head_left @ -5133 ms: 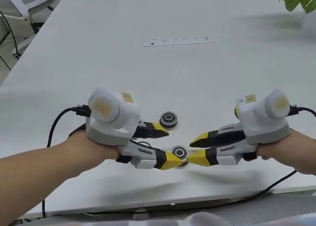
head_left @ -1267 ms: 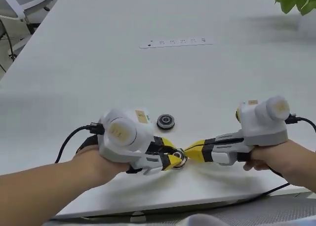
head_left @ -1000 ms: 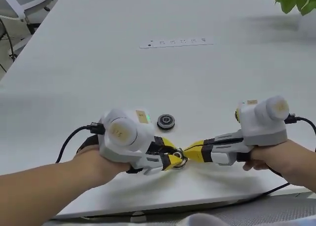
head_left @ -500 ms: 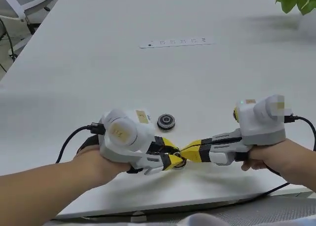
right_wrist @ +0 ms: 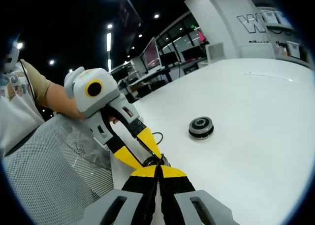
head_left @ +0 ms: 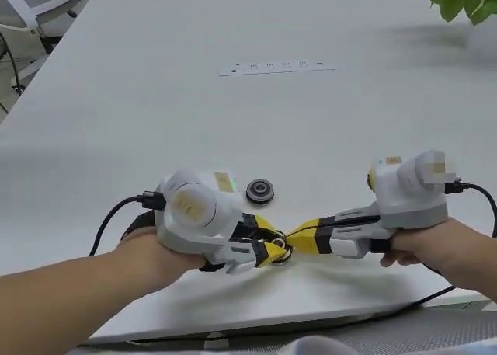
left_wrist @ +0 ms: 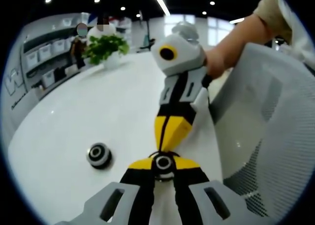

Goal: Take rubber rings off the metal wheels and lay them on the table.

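- Head view: I work low on the white surface (head_left: pixel 311 122).
- My left gripper (head_left: pixel 270 248) pinches a metal wheel (left_wrist: pixel 162 163).
- My right gripper (head_left: pixel 297 238), pressed together, nips its rubber ring (left_wrist: pixel 158 153).
- A second wheel (head_left: pixel 260 190) lies just beyond.

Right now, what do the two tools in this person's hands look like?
Both the left gripper and right gripper have rounded white-and-grey bodies, black jaws ending in yellow wedge tips, and a small yellow label on top. A black cable trails from each. The forearms are bare; a beige short sleeve shows in the right gripper view.
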Demonstrator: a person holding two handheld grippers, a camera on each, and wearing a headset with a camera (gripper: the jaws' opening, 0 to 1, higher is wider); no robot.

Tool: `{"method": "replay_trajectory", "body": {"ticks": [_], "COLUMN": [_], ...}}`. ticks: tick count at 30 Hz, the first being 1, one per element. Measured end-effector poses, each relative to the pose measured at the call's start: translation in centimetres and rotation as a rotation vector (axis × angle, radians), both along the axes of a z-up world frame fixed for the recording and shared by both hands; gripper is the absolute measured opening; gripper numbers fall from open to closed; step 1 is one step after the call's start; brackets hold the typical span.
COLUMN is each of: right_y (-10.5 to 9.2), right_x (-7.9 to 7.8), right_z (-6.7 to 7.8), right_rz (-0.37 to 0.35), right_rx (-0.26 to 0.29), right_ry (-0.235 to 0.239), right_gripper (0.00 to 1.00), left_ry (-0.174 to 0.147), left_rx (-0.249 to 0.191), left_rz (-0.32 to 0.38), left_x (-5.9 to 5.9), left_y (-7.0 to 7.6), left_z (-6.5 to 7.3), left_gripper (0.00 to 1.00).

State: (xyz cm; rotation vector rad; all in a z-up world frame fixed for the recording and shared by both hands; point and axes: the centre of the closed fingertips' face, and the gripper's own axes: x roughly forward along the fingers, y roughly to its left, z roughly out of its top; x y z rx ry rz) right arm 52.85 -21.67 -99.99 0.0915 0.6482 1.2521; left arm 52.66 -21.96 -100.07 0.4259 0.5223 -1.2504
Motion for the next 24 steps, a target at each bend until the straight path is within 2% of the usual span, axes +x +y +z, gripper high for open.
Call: {"method": "replay_trajectory", "body": {"ticks": [5, 11, 24], "right_y": [0.0, 0.0, 0.3], "right_x": [0.1, 0.1, -0.2], "right_z": [0.1, 0.2, 0.8], "right_rz": [-0.001, 0.0, 0.016], "right_rx": [0.004, 0.005, 0.007], "right_ry": [-0.001, -0.002, -0.008], "right_gripper": [0.0, 0.0, 0.0], "left_ry": [0.018, 0.03, 0.032], "left_rx": [0.001, -0.018, -0.063], "left_rz": [-0.003, -0.009, 0.006], "left_x": [-0.1, -0.2, -0.4], "left_y": [0.2, 0.5, 2.1], "left_z": [0.1, 1.1, 3.4], "left_gripper": [0.17, 0.22, 0.37]}}
